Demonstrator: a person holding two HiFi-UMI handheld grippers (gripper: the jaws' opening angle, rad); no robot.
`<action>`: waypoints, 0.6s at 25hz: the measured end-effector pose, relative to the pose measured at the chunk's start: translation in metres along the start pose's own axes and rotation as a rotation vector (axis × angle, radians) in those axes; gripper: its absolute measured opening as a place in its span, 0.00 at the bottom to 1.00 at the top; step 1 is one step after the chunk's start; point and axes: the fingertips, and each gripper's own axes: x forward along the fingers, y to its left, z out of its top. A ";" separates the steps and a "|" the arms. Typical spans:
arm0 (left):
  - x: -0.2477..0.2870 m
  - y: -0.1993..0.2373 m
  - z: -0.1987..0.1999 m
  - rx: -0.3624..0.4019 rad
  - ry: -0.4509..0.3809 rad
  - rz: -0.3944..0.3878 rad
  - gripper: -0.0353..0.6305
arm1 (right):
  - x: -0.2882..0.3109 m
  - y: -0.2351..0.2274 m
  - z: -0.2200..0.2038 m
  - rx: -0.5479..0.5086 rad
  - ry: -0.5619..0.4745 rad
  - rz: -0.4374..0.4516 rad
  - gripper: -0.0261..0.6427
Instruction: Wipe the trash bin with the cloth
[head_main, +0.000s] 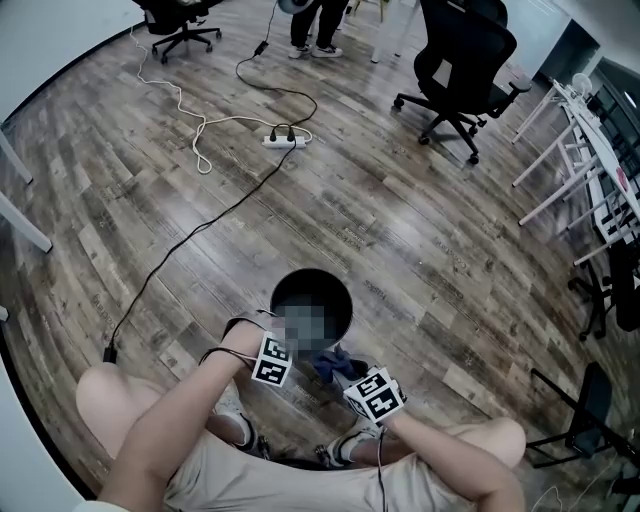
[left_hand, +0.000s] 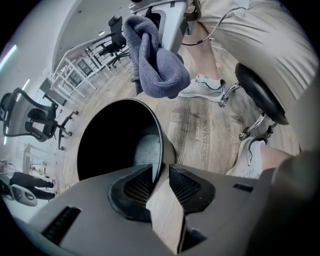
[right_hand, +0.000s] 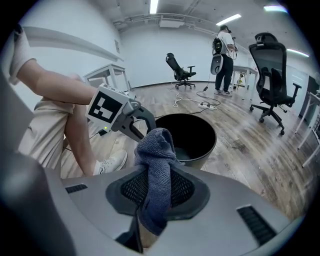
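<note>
While the bin (head_main: 312, 285) stands upright on the floor (head_main: 420, 230), just below the centre of the head view, no wiping contact shows yet. I judge this to be the approach: bin steadied, cloth brought up to it.

The cloth (right_hand: 156, 150) is a blue-grey bunch. In the head view it hangs just beside the bin's lower-right edge. In the left gripper view it sits in the upper middle of the frame, above and beyond the dark opening, clear of the rim.

The right gripper (right_hand: 159, 187) is clenched on the cloth, whose folds fill the gap between its pads and spill out above and below them. The left gripper (left_hand: 160, 182) grasps the bin. The thin rim runs down between its jaws at the lower centre of its own view, with one pad on the inner side of the wall and one on the outer. In the right gripper view this gripper reaches in from the left of the frame to the near-left part of the rim.

The next move, I judge, calls for lowering the bunch onto the rim or outer wall and dragging it along under steady pressure. Meanwhile the left grip should stop the light bin sliding or tipping. The loose tail should be spread against the wall, or only a knot will rub.

Further out are the person's shoes (head_main: 235, 422) at the bottom of the head view, with chairs (head_main: 460, 70) and a power strip (head_main: 285, 140) in the upper part.
</note>
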 end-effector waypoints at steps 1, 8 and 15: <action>0.001 0.000 0.000 -0.001 0.002 0.001 0.22 | 0.005 0.002 -0.002 -0.002 0.008 0.002 0.16; 0.004 0.002 0.003 -0.045 -0.010 -0.011 0.21 | 0.037 -0.005 -0.018 0.080 0.015 -0.070 0.16; 0.005 -0.004 0.012 -0.015 -0.001 -0.027 0.18 | 0.055 -0.017 -0.014 0.057 -0.005 -0.110 0.16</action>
